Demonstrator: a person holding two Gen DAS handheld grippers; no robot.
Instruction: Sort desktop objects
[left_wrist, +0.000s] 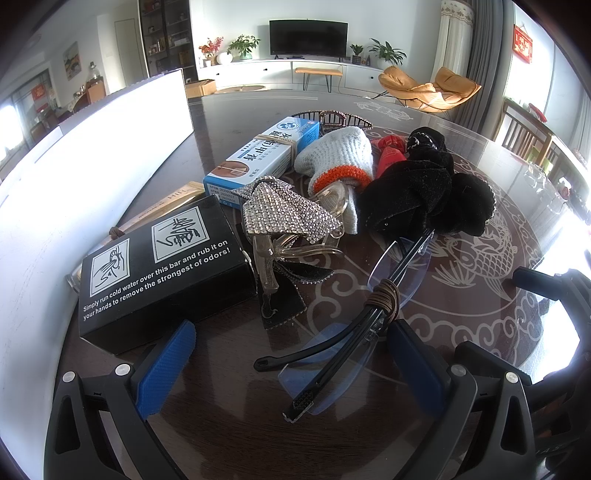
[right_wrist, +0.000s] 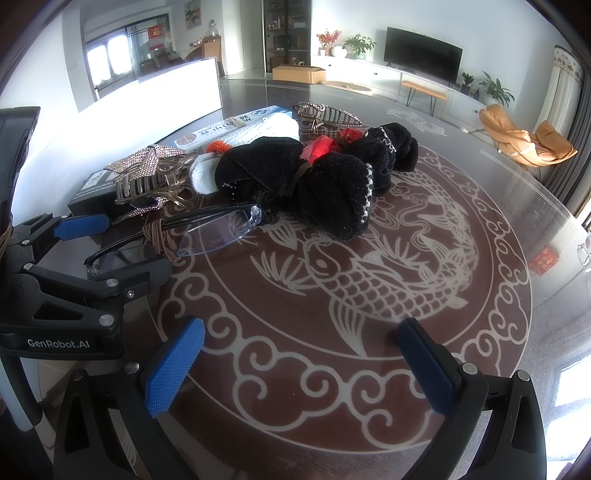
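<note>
Two low, close views, seemingly sharing glasses (left_wrist: 369, 314).

The desk (right_wrist: 480, 295) is glossy, glass-smooth, dark with a pale printed fish pattern. The glasses (left_wrist: 400, 266) have clear glossy lenses and thin black arms bound with brown cord. The black cloth (right_wrist: 332, 192) looks fuzzy and matt. The glove (left_wrist: 336, 155) is knitted. The black box (left_wrist: 162, 273) is matt card. The clip (left_wrist: 284, 214) sparkles with rhinestones. Blue gripper pads (right_wrist: 173, 369) are rough-textured.
</note>
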